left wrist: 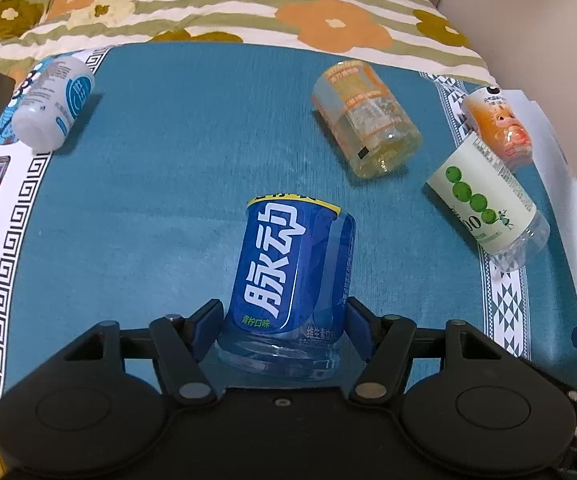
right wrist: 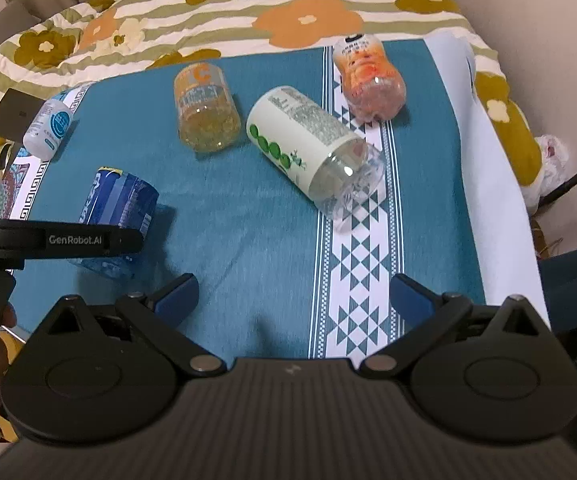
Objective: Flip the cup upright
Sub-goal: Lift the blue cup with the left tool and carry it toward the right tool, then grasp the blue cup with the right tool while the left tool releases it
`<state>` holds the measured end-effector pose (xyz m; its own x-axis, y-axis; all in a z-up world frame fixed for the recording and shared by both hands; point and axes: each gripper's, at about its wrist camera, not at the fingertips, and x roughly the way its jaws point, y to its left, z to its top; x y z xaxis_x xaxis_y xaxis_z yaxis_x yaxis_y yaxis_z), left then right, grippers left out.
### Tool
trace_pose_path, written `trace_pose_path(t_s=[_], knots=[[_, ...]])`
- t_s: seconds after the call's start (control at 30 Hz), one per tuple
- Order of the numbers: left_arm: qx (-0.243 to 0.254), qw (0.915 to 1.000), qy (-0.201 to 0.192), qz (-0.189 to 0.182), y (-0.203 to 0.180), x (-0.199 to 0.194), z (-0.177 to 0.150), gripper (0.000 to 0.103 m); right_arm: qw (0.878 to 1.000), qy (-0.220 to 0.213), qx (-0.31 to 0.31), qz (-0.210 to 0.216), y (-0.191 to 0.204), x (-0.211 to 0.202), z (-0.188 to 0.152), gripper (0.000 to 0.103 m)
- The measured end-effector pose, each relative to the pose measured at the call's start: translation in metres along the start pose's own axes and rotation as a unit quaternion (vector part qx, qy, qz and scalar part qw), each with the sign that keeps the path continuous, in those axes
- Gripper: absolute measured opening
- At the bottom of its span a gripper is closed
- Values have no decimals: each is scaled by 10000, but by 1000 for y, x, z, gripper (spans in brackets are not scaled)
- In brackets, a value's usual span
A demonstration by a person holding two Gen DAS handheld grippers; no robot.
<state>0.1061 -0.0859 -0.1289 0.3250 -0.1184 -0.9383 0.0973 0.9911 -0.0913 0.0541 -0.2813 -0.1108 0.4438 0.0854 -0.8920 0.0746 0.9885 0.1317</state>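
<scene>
Teal cloth (left wrist: 160, 184), blue cup (left wrist: 292, 276) lying lengthwise, base toward left tool (left wrist: 284, 326) clamping it; right tool (right wrist: 294, 294) wide open

The left tool (left wrist: 284, 320) grips a blue cup (left wrist: 292, 276) lying on the teal cloth (left wrist: 168, 200).

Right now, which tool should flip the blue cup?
Left. The left tool already straddles the blue cup, pads beside its base. The right tool is open over bare cloth.

The blue cup (right wrist: 116, 220) is partly hidden behind the left tongs (right wrist: 60, 240).
</scene>
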Motion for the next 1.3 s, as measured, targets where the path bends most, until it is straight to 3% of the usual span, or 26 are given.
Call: trace_pose_path(t_s=[0.1,0.23,0.67,0.77,0.87,1.03,1.17,1.3], knots=[[22,10000,-28,32,-2,1,0,70,10000,48,33,7,-3,3,-1,103],[85,9999,-65,101,-5,0,-1,92,9999,86,63,13,-5,5,-2,103],[297,9992,-278,2,-5,-28,-4,94,9999,-6,162,-50,0,-9,6,103],[354,9984,-438,31,1,-47,-7,103,9997,-91,221,64,1,-21,17,103],[372,9975,-587,96,14,-65,-9,103,9992,-78,301,262,7,-29,34,103],[426,9972,-583,214,45,-76,-12,103,9961,214,449,724,24,-21,64,103],[439,9968,-499,435,70,-71,-12,103,9940,521,435,861,49,1,84,103],[224,9983,-453,299,100,-68,-14,103,9878,898,684,1070,66,31,96,103]])
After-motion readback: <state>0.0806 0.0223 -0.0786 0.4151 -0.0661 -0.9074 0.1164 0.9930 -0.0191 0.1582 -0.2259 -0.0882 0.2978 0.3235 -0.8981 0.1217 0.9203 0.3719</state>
